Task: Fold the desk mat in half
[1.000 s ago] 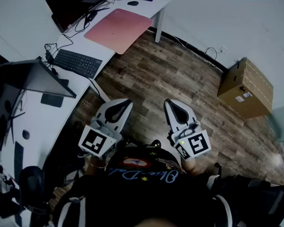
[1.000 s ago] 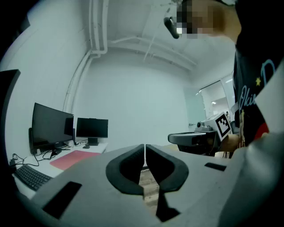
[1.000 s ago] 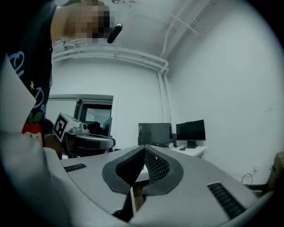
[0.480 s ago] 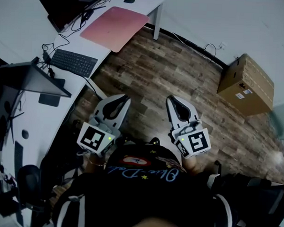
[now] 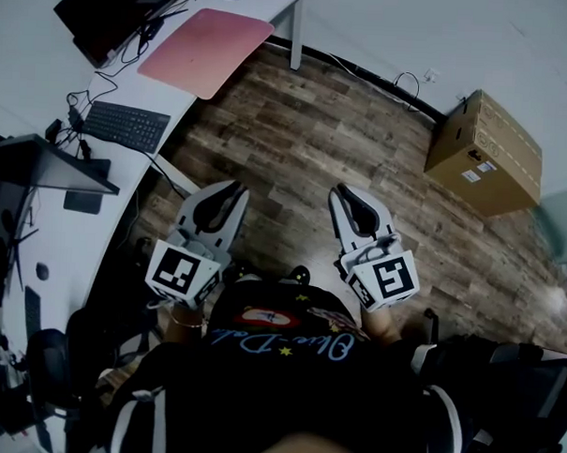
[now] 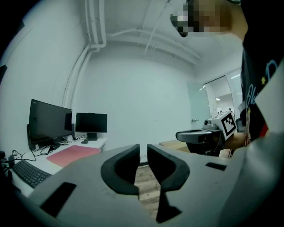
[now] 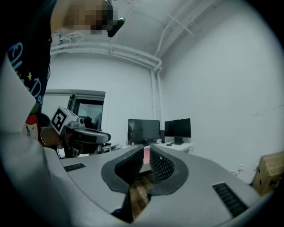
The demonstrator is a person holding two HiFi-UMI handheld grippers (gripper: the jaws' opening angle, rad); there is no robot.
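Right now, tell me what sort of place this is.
Probably an office: a white desk with a monitor, keyboard and pink desk mat, plus a cardboard box on the wood-look floor.

The monitor (image 5: 110, 11) runs off the head view's top edge. In the right gripper view the desk mat (image 7: 146, 155) shows only as a thin pink strip; the rest is hidden.
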